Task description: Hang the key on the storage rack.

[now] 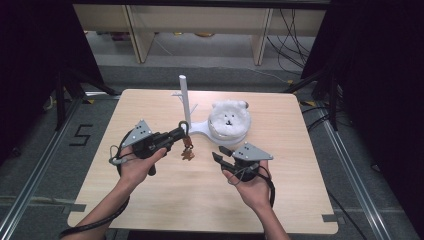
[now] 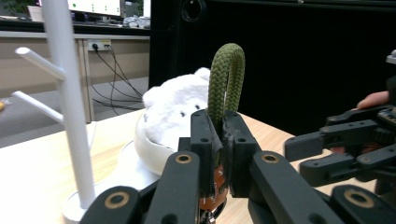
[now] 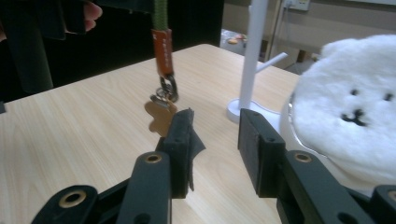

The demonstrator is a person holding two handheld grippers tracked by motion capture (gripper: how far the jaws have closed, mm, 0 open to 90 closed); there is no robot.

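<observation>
Your right gripper sits nearest you with its jaws spread wide and nothing between them, hovering above the table just right of the dangling bear-shaped charm. Your left gripper has its jaws pressed together on the olive braided cord loop of the keychain, so the brown leather tab and charm hang clear of the tabletop. Beyond stand the white peg stand and the white plush bear, untouched.
</observation>
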